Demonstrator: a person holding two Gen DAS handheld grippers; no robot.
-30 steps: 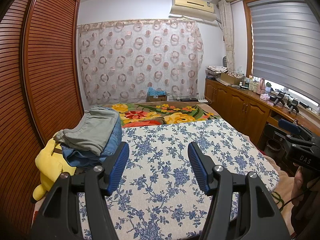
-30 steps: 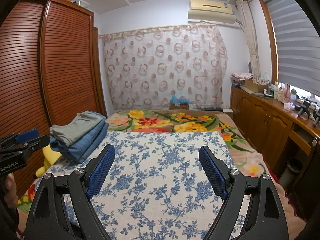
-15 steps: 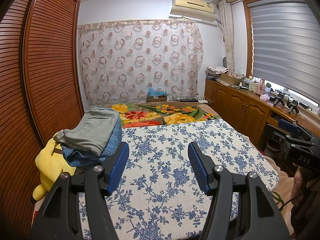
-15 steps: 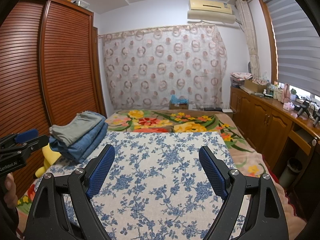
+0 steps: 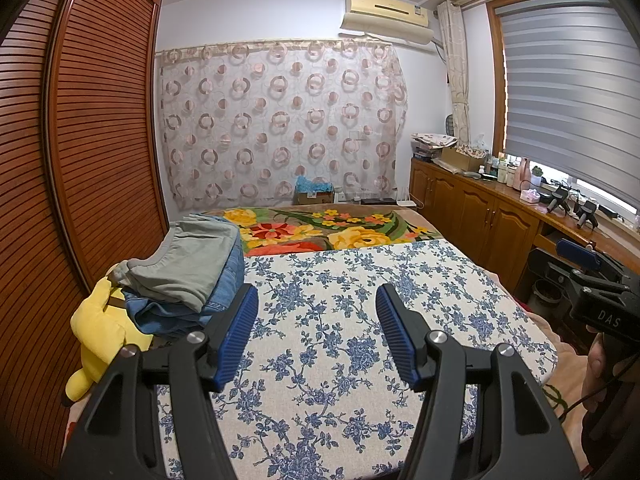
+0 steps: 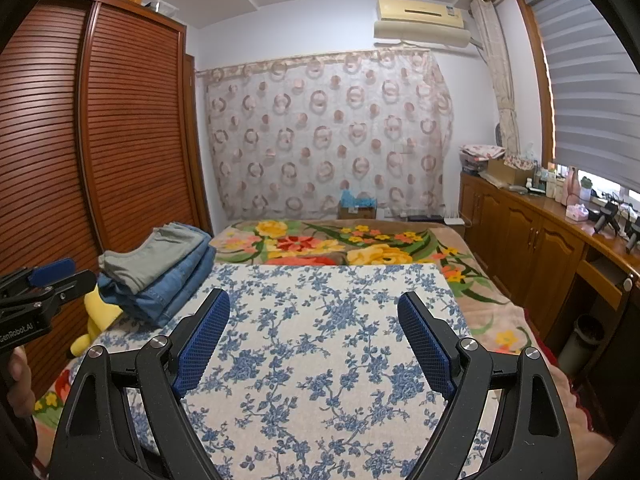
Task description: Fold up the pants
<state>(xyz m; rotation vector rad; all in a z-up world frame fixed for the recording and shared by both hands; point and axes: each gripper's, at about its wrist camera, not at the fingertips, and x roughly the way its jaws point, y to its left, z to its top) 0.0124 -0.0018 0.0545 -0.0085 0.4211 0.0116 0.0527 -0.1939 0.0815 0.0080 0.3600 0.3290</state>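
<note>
Two black grippers with blue pads held above a bed, folded pants stacked at its left edge.

The white bedspread with blue flower print (image 5: 352, 320) covers the near bed, over a brown blanket with yellow and red flowers (image 5: 320, 228). The stack of folded pants, grey on top of blue denim (image 5: 188, 272), lies on the spread's left side, touching a yellow plush toy (image 5: 100, 328). The left gripper (image 5: 316, 320) and right gripper (image 6: 314, 320) both hold nothing, fingers spread wide apart.
</note>
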